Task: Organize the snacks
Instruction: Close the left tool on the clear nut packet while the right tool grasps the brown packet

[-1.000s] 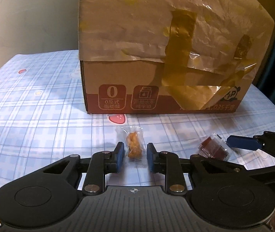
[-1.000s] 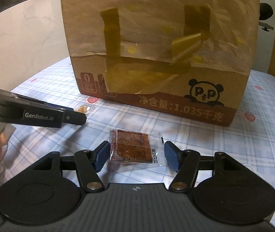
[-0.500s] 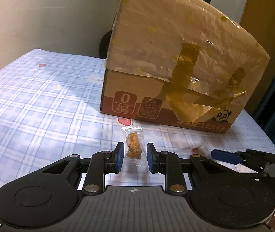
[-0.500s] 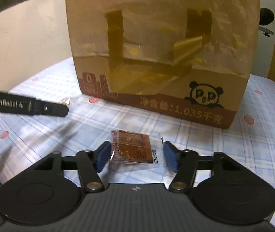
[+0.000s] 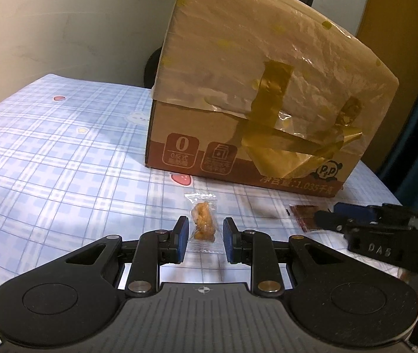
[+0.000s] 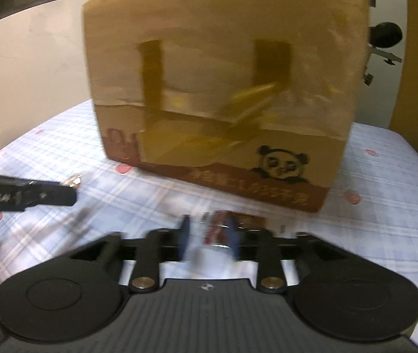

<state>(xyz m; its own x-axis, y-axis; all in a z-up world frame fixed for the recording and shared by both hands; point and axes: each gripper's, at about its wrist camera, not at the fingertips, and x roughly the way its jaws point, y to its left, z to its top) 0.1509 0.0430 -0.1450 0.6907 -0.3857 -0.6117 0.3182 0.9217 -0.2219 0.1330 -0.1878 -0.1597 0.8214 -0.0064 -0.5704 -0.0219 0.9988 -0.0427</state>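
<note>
A small clear packet with an orange snack (image 5: 203, 223) lies on the checked tablecloth between the open fingers of my left gripper (image 5: 203, 236), which do not touch it. A flat dark red-brown snack packet (image 6: 223, 226) sits between the fingers of my right gripper (image 6: 209, 235), which have closed in on it; this view is blurred. The same packet (image 5: 304, 216) shows in the left wrist view beside the right gripper's fingertips (image 5: 326, 220). A tall cardboard box (image 5: 256, 103) with plastic and brown tape stands behind both packets.
The table (image 5: 47, 161) has a blue checked cloth with strawberry prints. The box (image 6: 226, 88) fills the middle back. A pale wall is behind on the left. The left gripper's finger (image 6: 32, 197) crosses the left of the right wrist view.
My right gripper's fingers have narrowed around the red-brown packet and the view has blurred with motion. My left gripper has pulled back and risen slightly, still astride the orange snack.
</note>
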